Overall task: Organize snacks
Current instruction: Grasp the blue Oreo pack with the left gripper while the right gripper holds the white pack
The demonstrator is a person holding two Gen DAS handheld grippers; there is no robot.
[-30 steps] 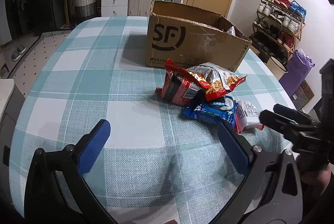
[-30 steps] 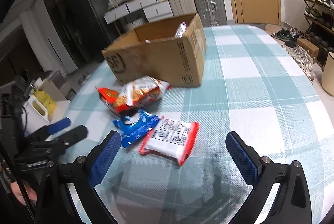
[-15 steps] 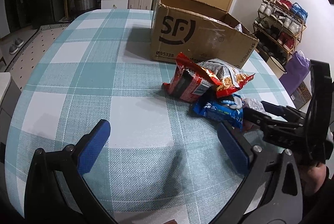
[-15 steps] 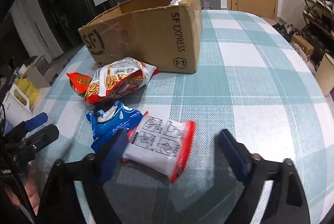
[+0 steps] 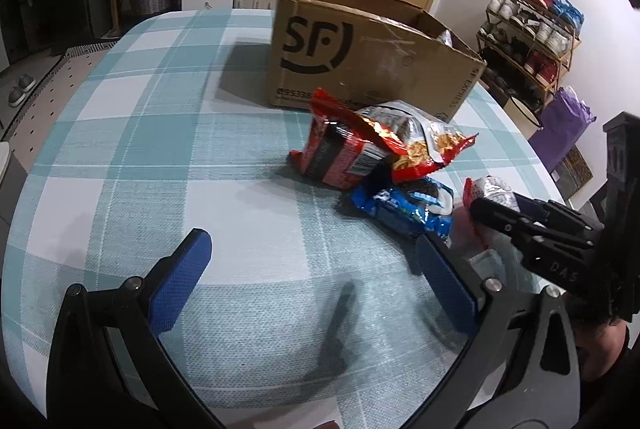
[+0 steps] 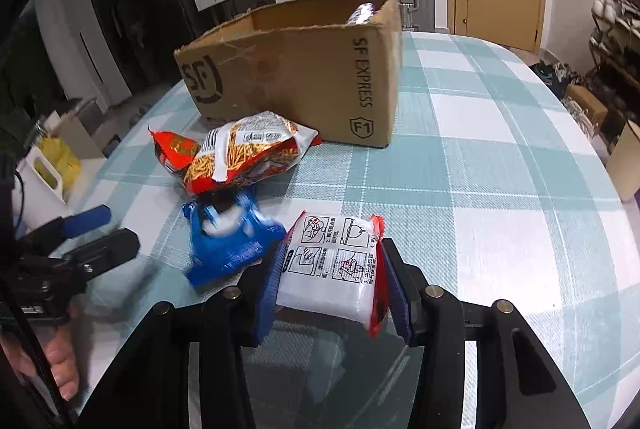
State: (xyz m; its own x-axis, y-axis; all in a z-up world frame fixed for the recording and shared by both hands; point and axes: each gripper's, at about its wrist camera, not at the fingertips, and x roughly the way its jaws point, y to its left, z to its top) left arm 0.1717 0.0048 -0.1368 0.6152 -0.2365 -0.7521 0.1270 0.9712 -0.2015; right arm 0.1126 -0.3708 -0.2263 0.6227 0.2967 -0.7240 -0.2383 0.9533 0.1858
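Now the right tongs (image 6: 334,279) clamp the white-and-red packet (image 6: 332,269) low in the frame; the left tongs (image 5: 312,277) gape wide over the desk (image 5: 240,209), holding nothing.

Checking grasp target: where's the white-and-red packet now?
Right wrist view, low centre: white-and-red packet clamped in the right tongs, just right of the blue packet.
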